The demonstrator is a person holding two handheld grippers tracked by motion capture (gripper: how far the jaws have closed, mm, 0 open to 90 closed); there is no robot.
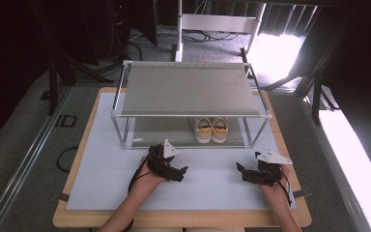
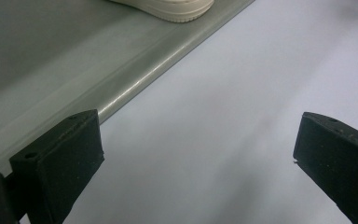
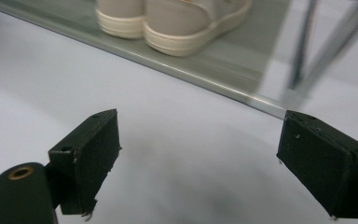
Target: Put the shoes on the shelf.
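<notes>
- Wooden desk (image 1: 77, 159) with a pale grey-white mat (image 1: 106, 183) on top; keep both hands low over the mat, there's bare room in front of the rack.
- Two-tier metal-frame shoe rack with grey shelves (image 1: 188, 89) stands at the back of the mat; its lower shelf edge (image 2: 135, 79) sits just ahead of your left jaws, so come in level under the top shelf and don't clip the frame posts (image 3: 307, 42).
- Pair of white low-top sneakers with yellow-orange heel tabs (image 1: 211, 129) stands side by side on the lower shelf, right of centre, heels facing you; in the right gripper view they are straight ahead (image 3: 177, 23).
- Left hand-held gripper (image 1: 182, 171): released, jaws wide apart, nothing between them, over bare mat (image 2: 200, 154). It looks angled towards the shoes; you'd likely want it on the left shoe's heel.
- Right hand-held gripper (image 1: 241, 170): also released, jaws spread, empty, over the mat near the shelf's front edge (image 3: 191, 163).
- Judgement: the step is the reach-in. Line each gripper up square to one heel, one jaw on each side of the heel counter, clamp only once the pads bracket it, and draw each shoe straight out.
</notes>
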